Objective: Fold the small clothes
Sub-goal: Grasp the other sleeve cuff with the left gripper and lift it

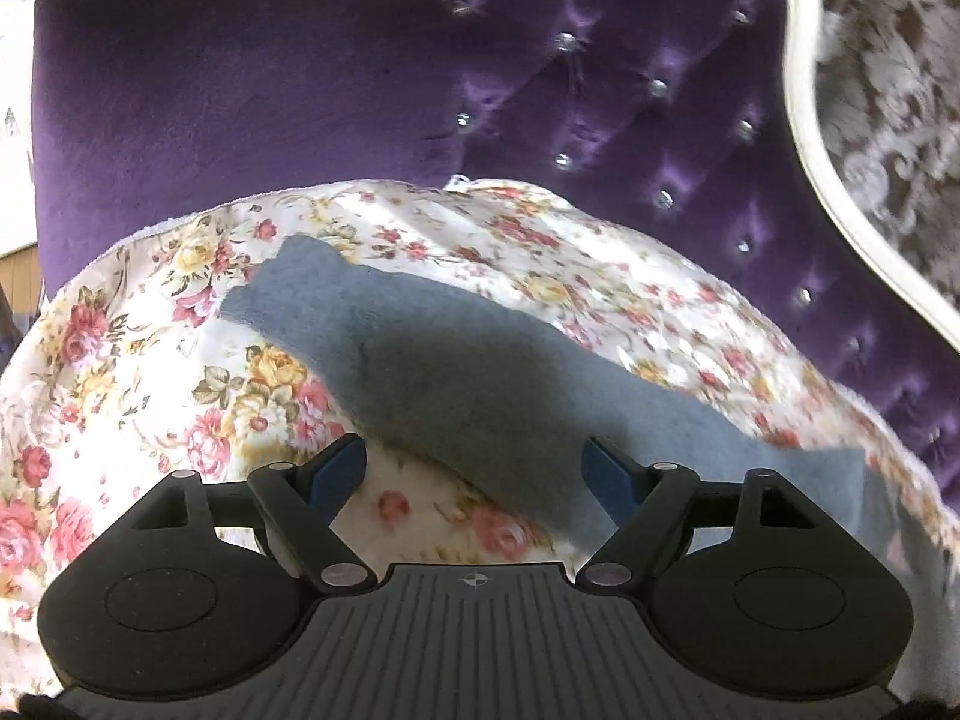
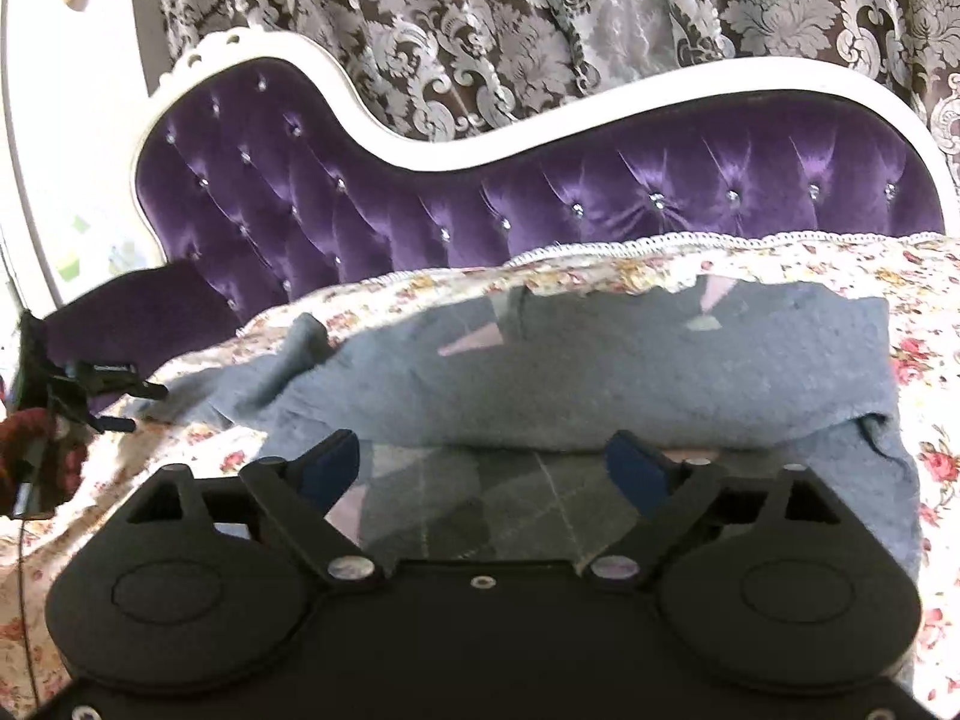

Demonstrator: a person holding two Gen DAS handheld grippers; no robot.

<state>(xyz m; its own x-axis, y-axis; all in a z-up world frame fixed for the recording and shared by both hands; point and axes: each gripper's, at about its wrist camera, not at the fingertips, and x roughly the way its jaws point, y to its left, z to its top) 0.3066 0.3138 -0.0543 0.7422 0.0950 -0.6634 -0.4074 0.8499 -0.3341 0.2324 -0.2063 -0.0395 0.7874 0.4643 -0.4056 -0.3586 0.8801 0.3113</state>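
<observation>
On floral cover (image 2: 918,276) of purple sofa (image 2: 312,204) lies grey garment (image 2: 660,360), part folded over itself. Right tongs (image 2: 489,468) wide open just above its near edge, nothing gripped. Left tongs (image 1: 474,471) open too, over garment's end, pads clear of cloth.

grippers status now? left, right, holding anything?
Left gripper: open, empty, above the grey garment.
Right gripper: open, nothing pinched; folded grey garment lies between and ahead of its fingers.
</observation>
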